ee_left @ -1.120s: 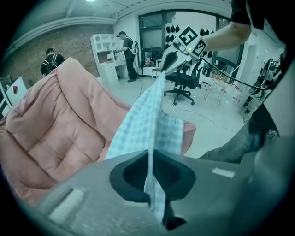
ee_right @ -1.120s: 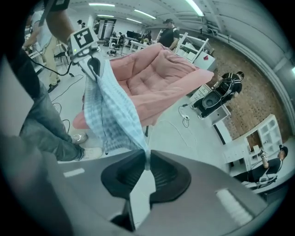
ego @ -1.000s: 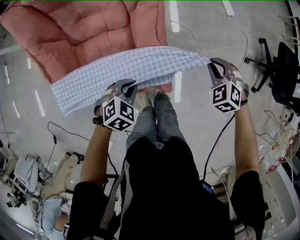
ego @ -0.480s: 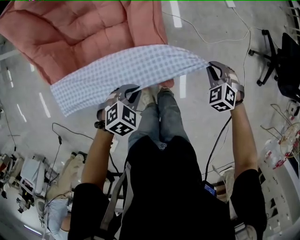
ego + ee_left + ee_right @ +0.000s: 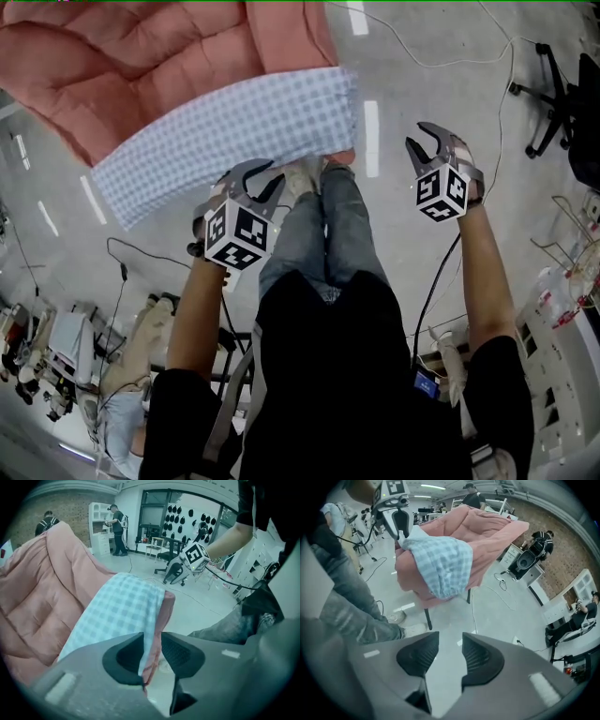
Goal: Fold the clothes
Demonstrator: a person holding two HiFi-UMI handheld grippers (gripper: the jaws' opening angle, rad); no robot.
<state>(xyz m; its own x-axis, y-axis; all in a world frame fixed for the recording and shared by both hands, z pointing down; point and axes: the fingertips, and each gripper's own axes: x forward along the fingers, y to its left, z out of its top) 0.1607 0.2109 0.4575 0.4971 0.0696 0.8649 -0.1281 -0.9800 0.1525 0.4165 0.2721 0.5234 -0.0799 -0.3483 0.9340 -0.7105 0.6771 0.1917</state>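
Note:
A blue-and-white checked cloth (image 5: 234, 131) lies draped over the front edge of a pink quilted pad (image 5: 141, 66). My left gripper (image 5: 251, 178) is at the cloth's near edge. In the left gripper view its jaws (image 5: 152, 644) are opening, and the cloth's hem (image 5: 119, 616) shows in the gap with the pads off it. My right gripper (image 5: 427, 141) hangs to the right of the cloth over bare floor. Its jaws (image 5: 450, 644) are opening with nothing between them. From there the cloth (image 5: 443, 562) hangs over the pad (image 5: 487, 531).
The person's legs and shoes (image 5: 319, 216) stand just under the pad's front edge. Cables (image 5: 441, 56) run over the floor. A black office chair (image 5: 562, 122) stands at the right, wire racks (image 5: 572, 281) below it. People (image 5: 117, 522) stand in the background.
The cloth's right corner has come out of the right gripper and dropped onto the pad. Both grippers' jaws have parted. The left gripper stays at the cloth's near edge.

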